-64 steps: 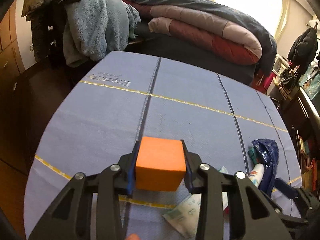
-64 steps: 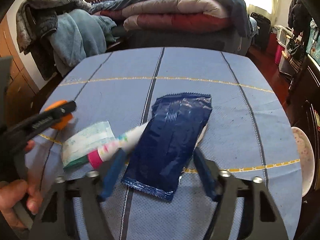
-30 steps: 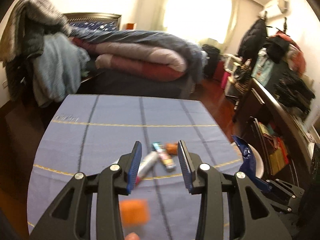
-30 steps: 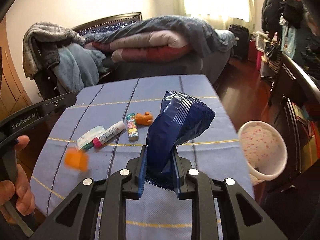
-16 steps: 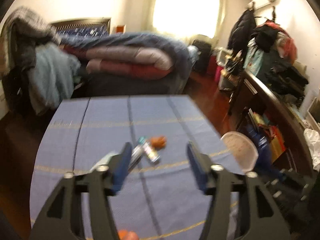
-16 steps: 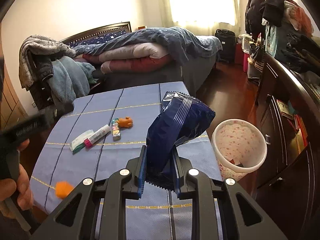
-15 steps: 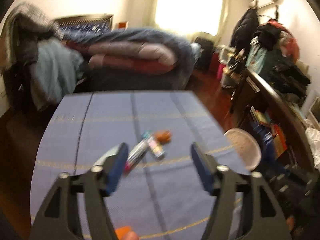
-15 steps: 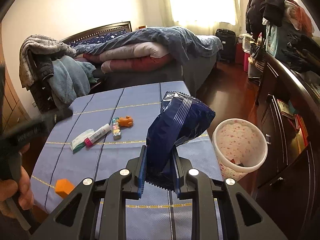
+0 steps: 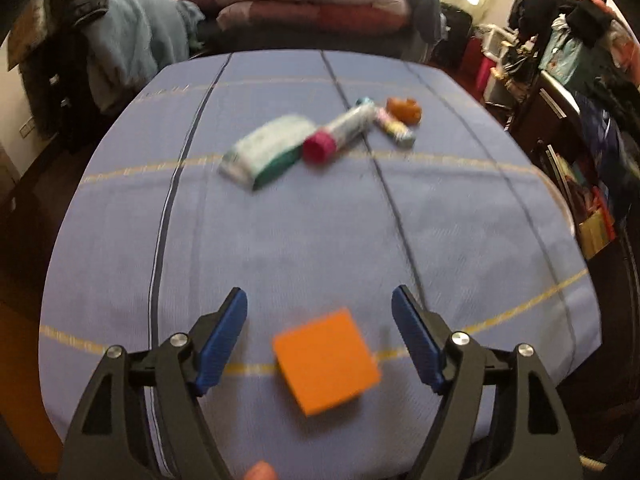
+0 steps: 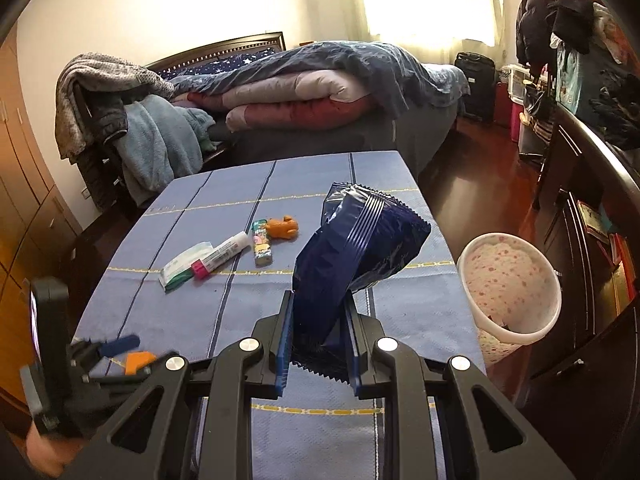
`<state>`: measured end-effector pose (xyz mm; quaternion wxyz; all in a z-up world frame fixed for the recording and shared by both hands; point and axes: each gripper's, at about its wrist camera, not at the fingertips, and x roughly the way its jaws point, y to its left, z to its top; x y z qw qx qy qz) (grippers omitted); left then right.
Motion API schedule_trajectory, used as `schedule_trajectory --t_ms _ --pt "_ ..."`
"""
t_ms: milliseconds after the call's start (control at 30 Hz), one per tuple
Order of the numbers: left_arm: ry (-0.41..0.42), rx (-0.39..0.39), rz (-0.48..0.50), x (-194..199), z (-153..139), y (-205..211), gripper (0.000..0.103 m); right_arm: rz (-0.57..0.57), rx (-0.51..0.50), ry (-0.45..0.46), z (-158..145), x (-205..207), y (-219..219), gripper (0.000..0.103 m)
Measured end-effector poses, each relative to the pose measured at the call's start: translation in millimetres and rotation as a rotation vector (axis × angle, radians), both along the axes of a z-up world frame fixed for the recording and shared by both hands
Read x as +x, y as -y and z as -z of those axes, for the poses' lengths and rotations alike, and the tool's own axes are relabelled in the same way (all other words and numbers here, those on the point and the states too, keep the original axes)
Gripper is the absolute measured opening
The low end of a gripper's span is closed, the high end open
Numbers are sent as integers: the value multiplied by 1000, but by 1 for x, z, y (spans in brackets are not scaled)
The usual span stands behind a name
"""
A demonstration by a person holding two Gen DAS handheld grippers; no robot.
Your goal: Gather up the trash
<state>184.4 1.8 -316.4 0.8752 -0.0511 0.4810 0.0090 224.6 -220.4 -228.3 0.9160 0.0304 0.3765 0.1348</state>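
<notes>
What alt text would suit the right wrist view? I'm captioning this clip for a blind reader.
The right gripper is shut on a dark blue snack bag, held above a blue tablecloth. A white speckled bin stands on the floor to the right. Farther back on the cloth lie a tube, a white packet and an orange toy.

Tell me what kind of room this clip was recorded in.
Most likely a lived-in bedroom: a bed piled with folded quilts stands behind the blue-clothed table, clothes hang along the right wall, and a small wastebasket sits on the wooden floor.
</notes>
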Motion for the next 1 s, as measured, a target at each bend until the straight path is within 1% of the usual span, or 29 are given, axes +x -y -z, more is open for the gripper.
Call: schedule_trajectory --t_ms 67,100,133,233,400,600,900,1000 --pt "-2 12 -26 -6 7 1 73 -9 1 -5 2 1 -3 23" --pt "17 39 -39 -7 7 3 50 -13 3 -7 2 1 -5 23" --pt "26 48 -43 -9 5 6 44 -17 4 -7 3 0 -6 23" --pt "34 -35 -49 -4 1 3 43 -22 5 -5 2 0 -9 23" --pt "111 1 -20 6 -24 17 43 -9 4 1 0 -1 -4 23" --pt "206 7 30 25 -67 35 43 12 9 8 -1 1 4 23" --pt "317 11 110 47 -118 70 44 47 5 37 -8 2 19 23" --pt "340 4 143 52 -129 84 44 70 -2 55 -12 2 29 23"
